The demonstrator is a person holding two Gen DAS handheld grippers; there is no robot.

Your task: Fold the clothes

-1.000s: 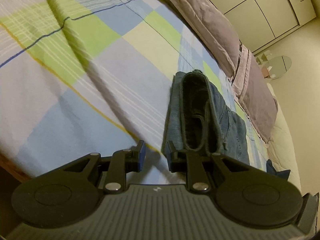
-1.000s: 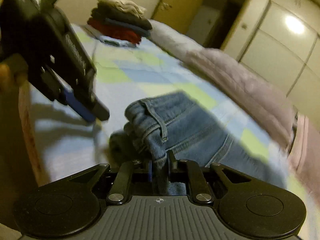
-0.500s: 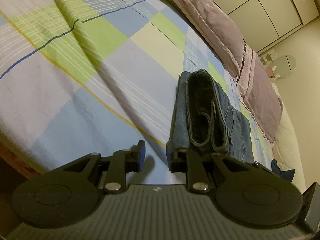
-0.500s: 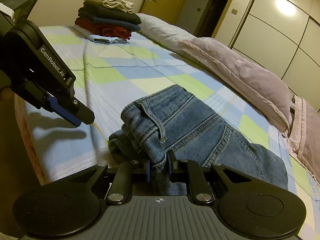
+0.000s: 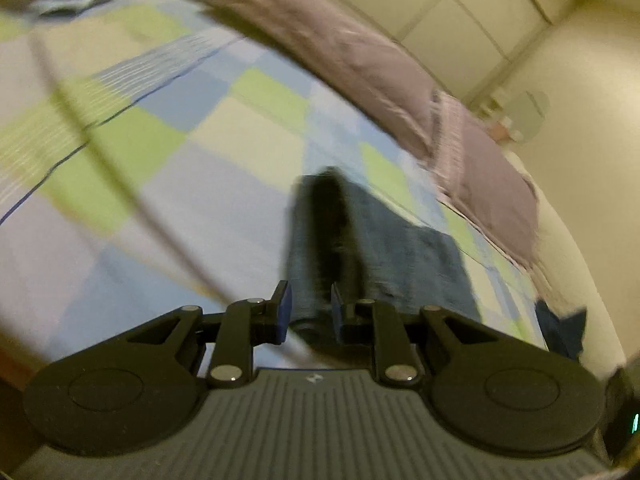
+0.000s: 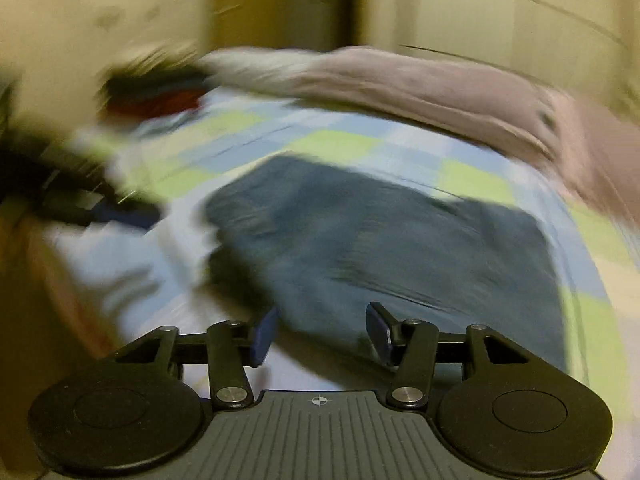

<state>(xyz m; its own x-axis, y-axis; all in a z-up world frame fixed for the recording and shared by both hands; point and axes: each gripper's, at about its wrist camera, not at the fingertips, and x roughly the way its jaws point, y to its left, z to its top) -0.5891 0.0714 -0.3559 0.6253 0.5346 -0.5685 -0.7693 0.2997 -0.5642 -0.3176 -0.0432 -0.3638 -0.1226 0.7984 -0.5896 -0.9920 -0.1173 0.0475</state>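
Jeans lying on the bed, both views blurring; fold stage not settled.
Left view: your left gripper (image 5: 308, 308) is sitting partly spread around the near edge of the jeans (image 5: 372, 248), not visibly pinching. Right view: your right gripper (image 6: 322, 330) is hanging spread wide, holding nothing, just above the jeans (image 6: 380, 240) on the bed (image 6: 340, 144); next grip calls for closing squarely on an edge.

Checked blue-and-green bedsheet (image 5: 168, 152), mauve quilt (image 5: 360, 64) along its far edge, pale wardrobe doors (image 5: 460, 20) behind.
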